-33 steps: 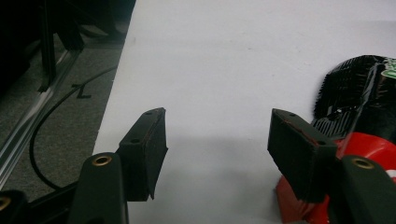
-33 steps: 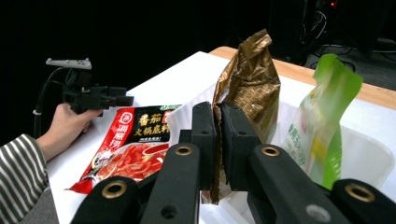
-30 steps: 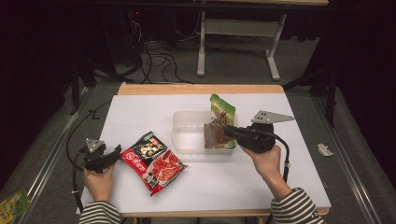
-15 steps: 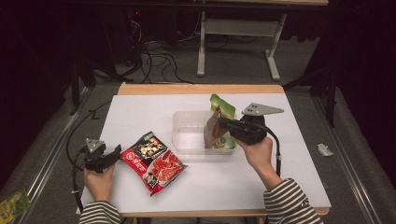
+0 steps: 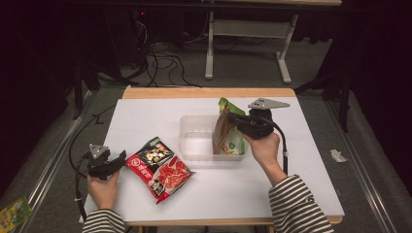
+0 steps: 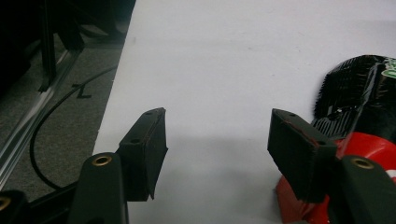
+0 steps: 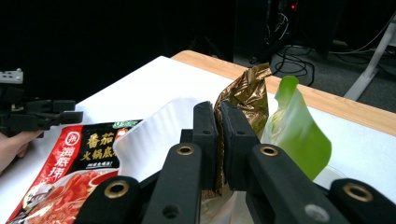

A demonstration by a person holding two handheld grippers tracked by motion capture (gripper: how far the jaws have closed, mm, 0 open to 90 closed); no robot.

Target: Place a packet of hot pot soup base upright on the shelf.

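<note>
From the high view, you've got the right gripper (image 5: pixel 232 122) clamped on the brown packet (image 5: pixel 222 130), standing it up over the right end of the clear tub (image 5: pixel 192 145), which sits a bit right of the desk's (image 5: pixel 145 111) middle. A green pouch (image 5: pixel 232 141) is already leaning in that same end, so I'd ease the brown one down beside it and only let go once its bottom edge rests on the tub floor, otherwise it'll probably flop over the rim. Your left gripper (image 5: pixel 116 159) sits near the desk's front left corner, just beside the red packet (image 5: pixel 160 167).

Left gripper view: jaws wide apart, nothing between them, bare desk ahead and the red packet (image 6: pixel 369 135) right up against the right-hand jaw. No rush there, just keep it parked.

Right gripper view: jaws pinched tight on the brown packet's (image 7: pixel 245 95) crinkled top, green pouch (image 7: pixel 299 130) just behind it. The grip looks narrow, so keep the wrist steady.

Count: three packets (one brown, one green, one red), one tub, two grippers.
</note>
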